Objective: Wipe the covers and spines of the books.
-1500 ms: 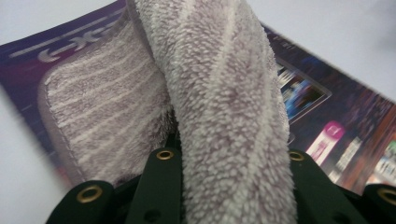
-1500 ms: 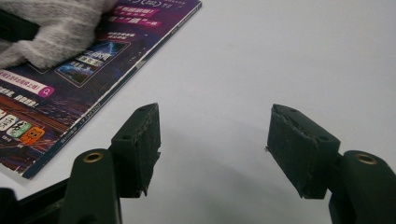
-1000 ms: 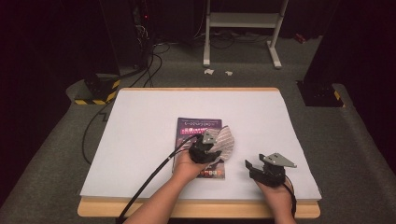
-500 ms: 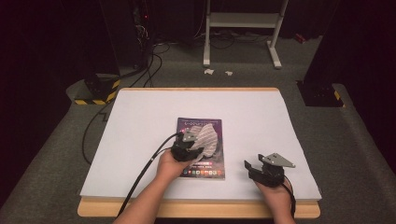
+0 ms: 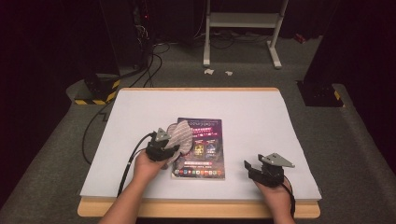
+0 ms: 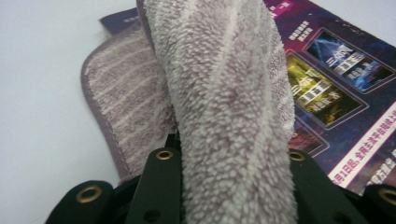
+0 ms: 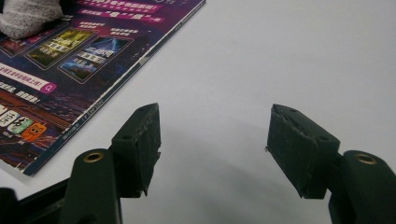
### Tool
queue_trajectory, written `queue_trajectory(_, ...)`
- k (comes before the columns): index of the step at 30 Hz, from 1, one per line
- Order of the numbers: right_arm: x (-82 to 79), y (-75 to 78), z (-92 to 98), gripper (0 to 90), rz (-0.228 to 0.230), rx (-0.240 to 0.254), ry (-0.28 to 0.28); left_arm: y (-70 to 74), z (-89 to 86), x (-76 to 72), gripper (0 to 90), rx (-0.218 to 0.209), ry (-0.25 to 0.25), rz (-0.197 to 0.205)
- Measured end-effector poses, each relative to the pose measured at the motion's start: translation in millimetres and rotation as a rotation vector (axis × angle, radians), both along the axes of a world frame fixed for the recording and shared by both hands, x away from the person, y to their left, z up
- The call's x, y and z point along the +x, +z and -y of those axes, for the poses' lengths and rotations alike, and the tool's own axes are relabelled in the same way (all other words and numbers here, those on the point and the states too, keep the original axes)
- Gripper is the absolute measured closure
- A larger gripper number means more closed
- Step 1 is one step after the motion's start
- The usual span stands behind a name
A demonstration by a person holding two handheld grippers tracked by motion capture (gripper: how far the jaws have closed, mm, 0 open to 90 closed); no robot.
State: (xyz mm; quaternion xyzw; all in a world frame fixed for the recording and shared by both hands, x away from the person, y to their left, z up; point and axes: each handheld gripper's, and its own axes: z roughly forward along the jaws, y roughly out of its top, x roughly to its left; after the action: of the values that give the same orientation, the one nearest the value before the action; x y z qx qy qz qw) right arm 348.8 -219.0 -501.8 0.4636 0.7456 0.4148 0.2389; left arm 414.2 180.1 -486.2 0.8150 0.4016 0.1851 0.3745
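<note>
Cloth (image 6: 224,107): fluffy grey-mauve towelling with pale stripes and a stitched darker hem, bunched into a thick fold. Clenched in the left tongs (image 5: 162,148), draped over the left edge of a purple booklet (image 5: 205,149) at the near middle of the white worktop (image 5: 243,107). Right tongs (image 7: 212,140): released, resting near right.

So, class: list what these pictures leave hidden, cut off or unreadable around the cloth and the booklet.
- Left gripper, left gripper view: the striped cloth hides its jaw tips.
- Booklet, high view: print too small; the cloth covers its left edge.
- Booklet, right gripper view: cut off by the left edge.
- Right gripper: open, nothing hidden.
</note>
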Motion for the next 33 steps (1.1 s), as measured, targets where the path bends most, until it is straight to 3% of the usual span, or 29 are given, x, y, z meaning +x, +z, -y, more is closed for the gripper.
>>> queue_trajectory(4, 0.2, 0.0, 0.2, 34.7, 0.0, 0.0, 0.0, 2.7, 0.0, -0.2, 71.1, 0.012, -0.001, 0.002)
queue_trajectory(8, 0.2, 0.1, 0.2, 34.8, 0.001, 0.0, 0.001, 1.0, 13.7, -0.6, 71.3, 0.027, -0.029, -0.004)
queue_trajectory(13, -0.1, 0.2, 0.1, 34.8, 0.002, 0.001, 0.001, -3.1, 29.8, 3.0, 71.3, -0.007, -0.057, -0.019)
queue_trajectory(21, -0.6, 1.0, 0.2, 34.8, 0.004, 0.007, 0.003, -5.2, 78.6, 9.5, 71.4, -0.036, -0.139, -0.035)
queue_trajectory(33, -0.6, 1.8, 1.2, 34.8, 0.009, 0.011, 0.007, -4.6, 128.5, 11.8, 71.2, -0.054, -0.208, -0.045)
